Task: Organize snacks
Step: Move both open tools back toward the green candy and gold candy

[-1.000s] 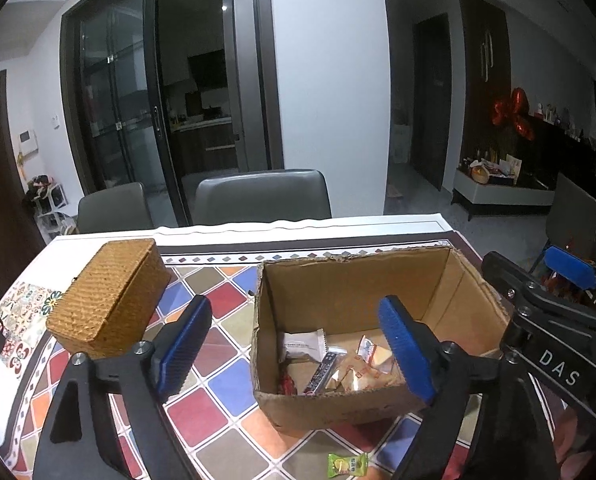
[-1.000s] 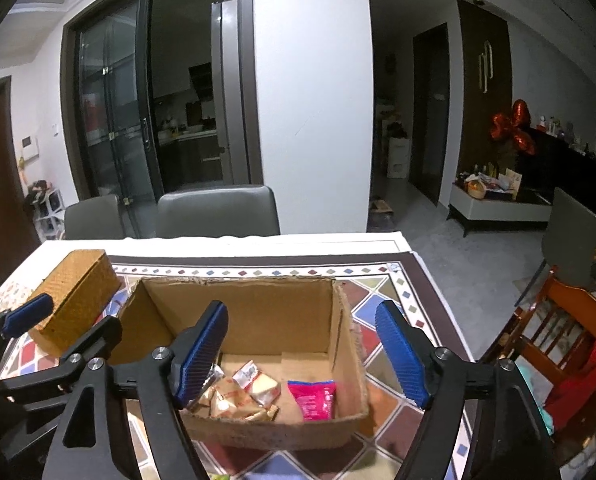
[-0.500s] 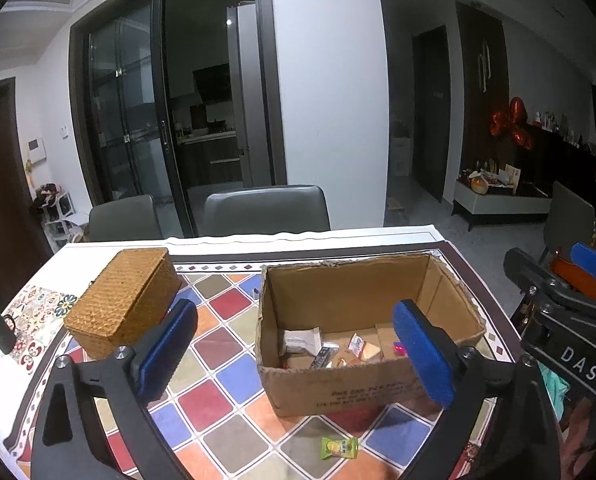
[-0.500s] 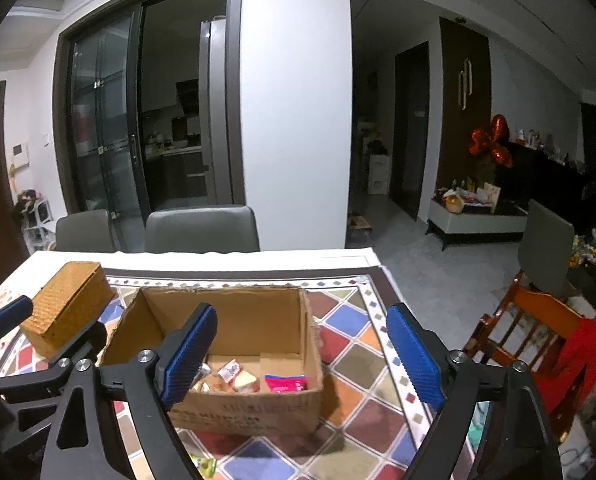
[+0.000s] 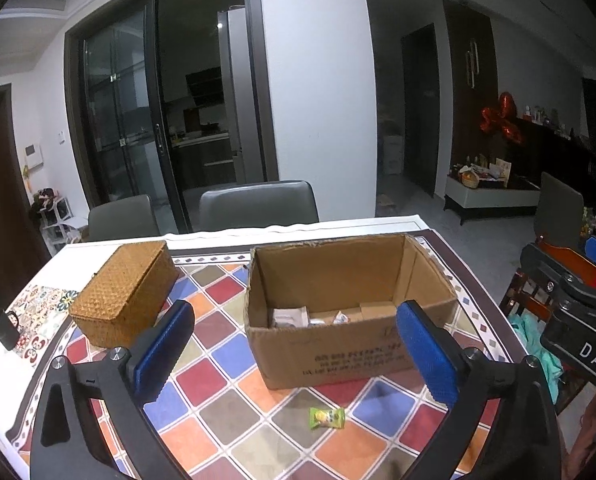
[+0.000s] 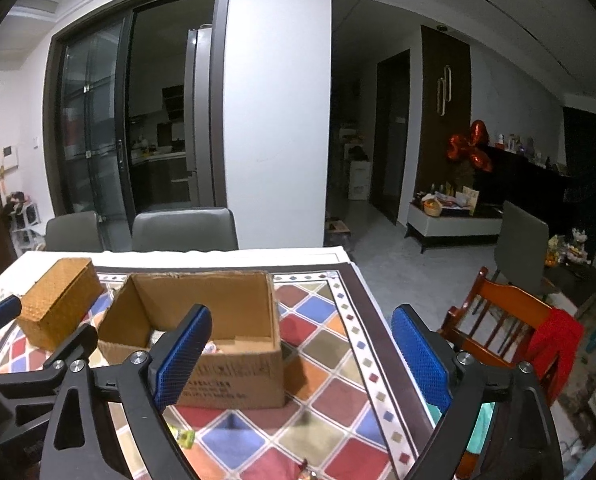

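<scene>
The green candy (image 5: 327,417) lay on the tablecloth (image 5: 234,412) between the left gripper's (image 5: 296,356) wide-spread, empty fingers, just before the cardboard box (image 5: 338,354). The right gripper (image 6: 303,354) also gaped empty.

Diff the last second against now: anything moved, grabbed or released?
Both grippers pulled back and up from the cardboard box: it looks smaller and more of the tablecloth shows. The left gripper and right gripper were open and empty throughout; nothing was grabbed or released. The box, its snacks, the wicker basket and the green candy in front of the box stayed put.
</scene>
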### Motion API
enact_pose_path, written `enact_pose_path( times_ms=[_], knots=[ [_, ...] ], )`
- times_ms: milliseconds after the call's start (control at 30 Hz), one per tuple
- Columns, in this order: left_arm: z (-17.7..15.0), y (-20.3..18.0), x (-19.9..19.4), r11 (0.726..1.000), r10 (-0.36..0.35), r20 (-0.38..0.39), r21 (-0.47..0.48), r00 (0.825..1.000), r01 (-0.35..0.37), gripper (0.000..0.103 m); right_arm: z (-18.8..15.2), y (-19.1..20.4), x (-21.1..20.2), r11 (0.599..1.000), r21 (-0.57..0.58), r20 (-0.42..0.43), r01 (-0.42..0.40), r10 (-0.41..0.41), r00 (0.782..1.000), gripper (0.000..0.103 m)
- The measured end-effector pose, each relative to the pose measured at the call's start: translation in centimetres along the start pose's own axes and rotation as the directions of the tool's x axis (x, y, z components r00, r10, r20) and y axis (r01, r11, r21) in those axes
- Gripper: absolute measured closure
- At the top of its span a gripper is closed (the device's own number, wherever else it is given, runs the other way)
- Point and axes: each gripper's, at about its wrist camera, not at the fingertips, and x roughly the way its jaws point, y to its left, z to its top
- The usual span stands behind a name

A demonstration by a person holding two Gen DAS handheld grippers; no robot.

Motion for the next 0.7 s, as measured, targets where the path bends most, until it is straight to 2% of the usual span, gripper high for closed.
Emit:
enact_pose_path(
  times_ms=[333,700],
  knots=[
    [-2.0,-0.7,-1.7,1.000,-0.018,-0.008,0.000,1.000,0.018,0.000,-1.9,-0.9,-2.2,1.000,-0.005,0.001,0.023,-0.023,1.000,0.011],
    [-4.6,-1.2,-1.9,0.999,-0.041,-0.027,0.006,0.999,0.041,0.000,-4.9,-1.1,-3.3,0.999,-0.004,-0.015,0.036,-0.036,0.999,0.011]
  ],
)
